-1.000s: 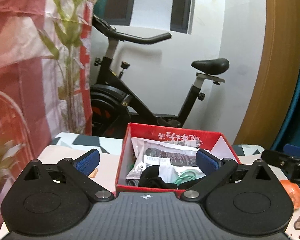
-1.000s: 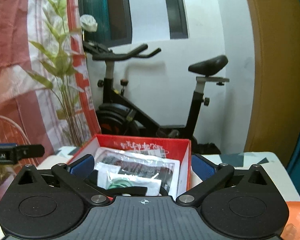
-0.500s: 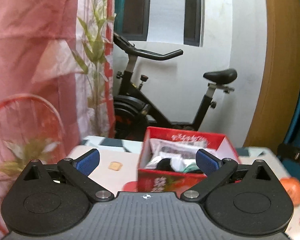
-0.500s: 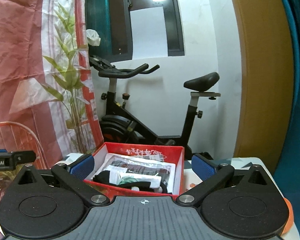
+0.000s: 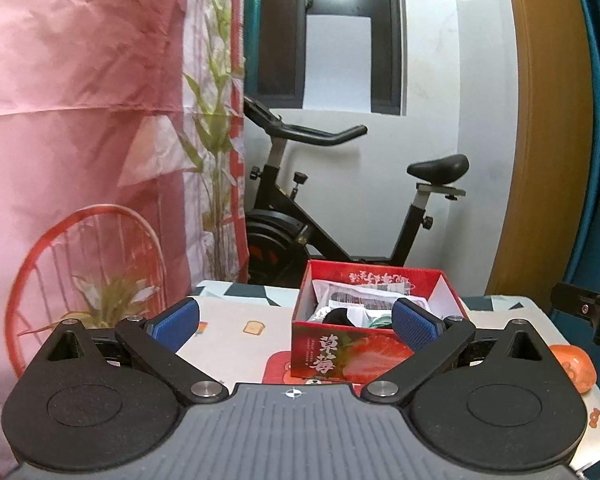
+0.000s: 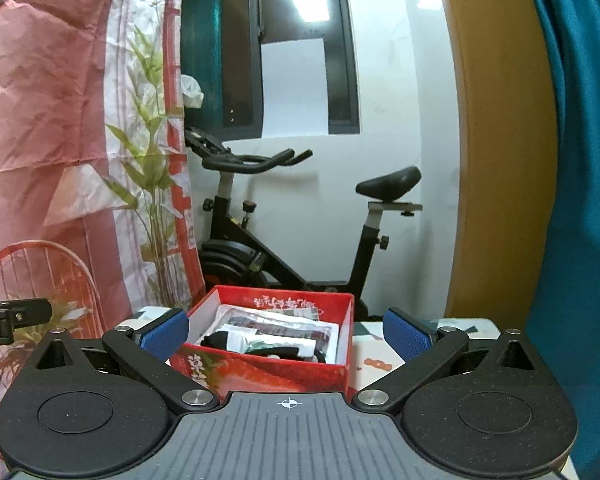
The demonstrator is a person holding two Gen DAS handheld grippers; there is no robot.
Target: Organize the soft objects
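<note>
A red strawberry-print box point(image 5: 342, 354) point(image 6: 260, 372) stands on the patterned table point(image 5: 236, 336). It holds plastic-wrapped packets point(image 5: 364, 300) point(image 6: 276, 326), a black soft item point(image 5: 338, 316) point(image 6: 216, 338) and something green. My left gripper point(image 5: 296, 322) is open, back from the box, with nothing between its blue pads. My right gripper point(image 6: 286, 332) is open too and empty, with the box seen between its fingers but farther off. Part of the right gripper point(image 5: 588, 312) shows at the left view's right edge. Part of the left gripper point(image 6: 12, 316) shows at the right view's left edge.
An orange soft toy point(image 5: 572, 368) lies on the table to the right of the box. A black exercise bike point(image 5: 340, 208) stands behind the table by the white wall. A pink printed curtain point(image 5: 80, 120) hangs on the left, a teal curtain point(image 6: 572, 200) on the right.
Both grippers have drawn back and risen from the box, which now looks smaller and farther away. Both stay open and empty.
</note>
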